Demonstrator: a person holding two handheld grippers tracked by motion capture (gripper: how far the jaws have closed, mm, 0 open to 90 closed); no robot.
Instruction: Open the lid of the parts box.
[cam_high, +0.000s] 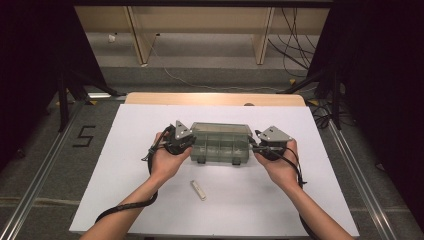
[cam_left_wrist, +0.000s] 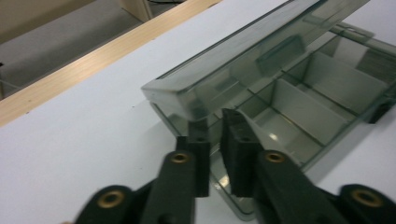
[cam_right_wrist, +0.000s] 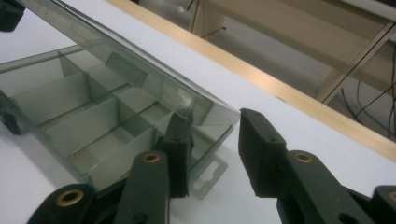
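High view, starting at the bottom of the frame: two forearms reach up the picture across a white desk (cam_high: 235, 210). A small pale stick (cam_high: 198, 190) lies loose between them, low in the centre. Above it, mid-frame, sits a clear, smoke-tinted compartment box (cam_high: 220, 145) with its hinged lid (cam_left_wrist: 243, 60) part-way raised. The left tongs (cam_high: 186, 141) meet the box's left end and the right tongs (cam_high: 256, 142) its right end.

Left gripper view: the tongs stand narrow, with the corner of the lid just above their tips; whether they pinch it I cannot tell. Right gripper view: the tongs stand moderately apart, one jaw inside the box's end wall, the other outside, neither pressing.

The step appears to be swinging the lid on its hinge. Doing it well likely means moving both ends together, so the thin lid does not twist, and keeping the base flat on the desk.

Beyond the desk's far wooden edge, at the top of the frame, lie floor, cables and pale furniture legs.
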